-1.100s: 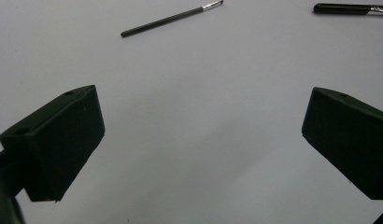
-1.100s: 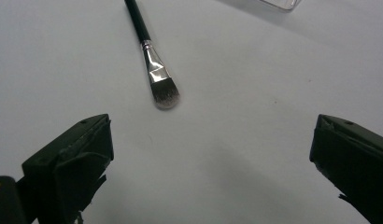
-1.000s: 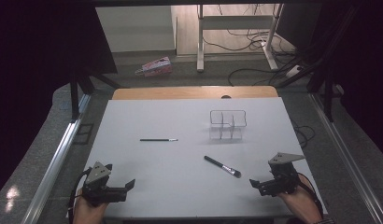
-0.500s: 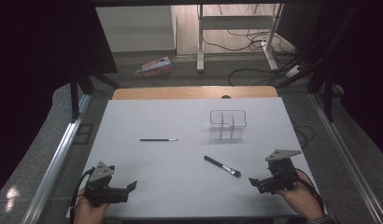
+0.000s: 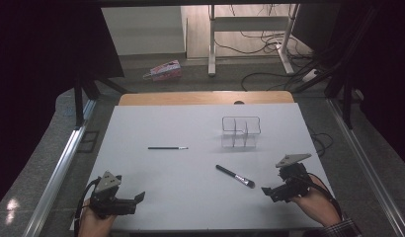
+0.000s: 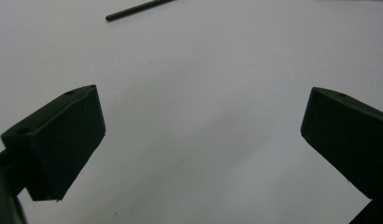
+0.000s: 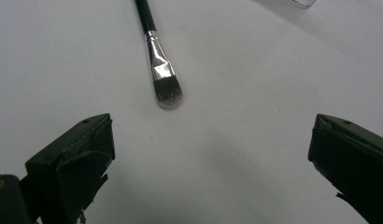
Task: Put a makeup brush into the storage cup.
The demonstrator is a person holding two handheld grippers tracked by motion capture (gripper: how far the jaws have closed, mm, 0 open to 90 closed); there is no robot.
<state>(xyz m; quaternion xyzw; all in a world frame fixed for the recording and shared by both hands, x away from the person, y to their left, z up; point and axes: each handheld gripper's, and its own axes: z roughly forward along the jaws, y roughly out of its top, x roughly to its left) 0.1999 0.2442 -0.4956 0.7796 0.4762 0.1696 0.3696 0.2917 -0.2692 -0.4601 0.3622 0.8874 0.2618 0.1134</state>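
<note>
A flat makeup brush (image 5: 235,176) with a black handle and silver ferrule lies on the white table (image 5: 190,128), right of centre. My right gripper (image 5: 267,191) is open just right of its bristles; in the right gripper view the brush (image 7: 158,65) lies ahead, between and beyond the jaws. A thin black pencil-like stick (image 5: 167,148) lies left of centre. My left gripper (image 5: 139,197) is open at the front left corner, with the stick's end (image 6: 133,9) far ahead. A clear divided organiser (image 5: 241,132) stands upright behind the brush.
The table's wooden far edge (image 5: 205,98) borders a floor with cables. A pink box (image 5: 163,70) lies on the floor beyond. Metal rails (image 5: 60,168) run along both table sides. A desk frame (image 5: 210,44) stands at the back.
Both hands have drawn back a little toward the front edge of the table. The brush, stick and organiser have not moved.
</note>
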